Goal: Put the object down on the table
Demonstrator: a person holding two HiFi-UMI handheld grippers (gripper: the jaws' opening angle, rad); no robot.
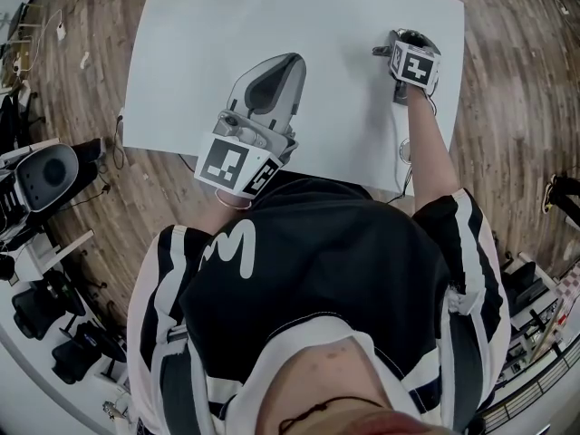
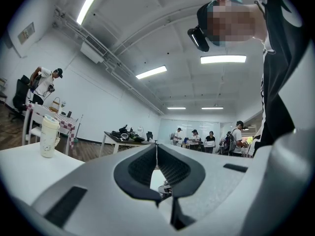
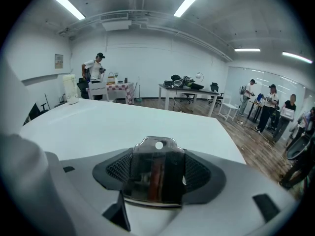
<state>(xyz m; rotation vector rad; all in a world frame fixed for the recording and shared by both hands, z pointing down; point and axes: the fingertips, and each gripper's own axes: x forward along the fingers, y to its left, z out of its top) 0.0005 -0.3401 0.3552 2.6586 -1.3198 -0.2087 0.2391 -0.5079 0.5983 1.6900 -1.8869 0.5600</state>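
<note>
In the right gripper view, my right gripper (image 3: 158,154) is shut on a small clear plastic packet (image 3: 156,178) with a round hang hole; something dark and red is inside it. The packet is held just above the white table (image 3: 123,122). From the head view the right gripper (image 1: 385,51) is over the table's (image 1: 227,43) far right part, and the packet is too small to make out there. My left gripper (image 1: 285,62) hovers over the table's near middle, tilted upward. Its jaws (image 2: 156,154) are shut with nothing between them.
A pale cup (image 2: 49,135) stands at a far part of the table. A cable (image 1: 405,152) hangs at the table's near right edge. Office chairs and gear (image 1: 45,175) crowd the wooden floor at the left. Other tables and several people stand further off in the room.
</note>
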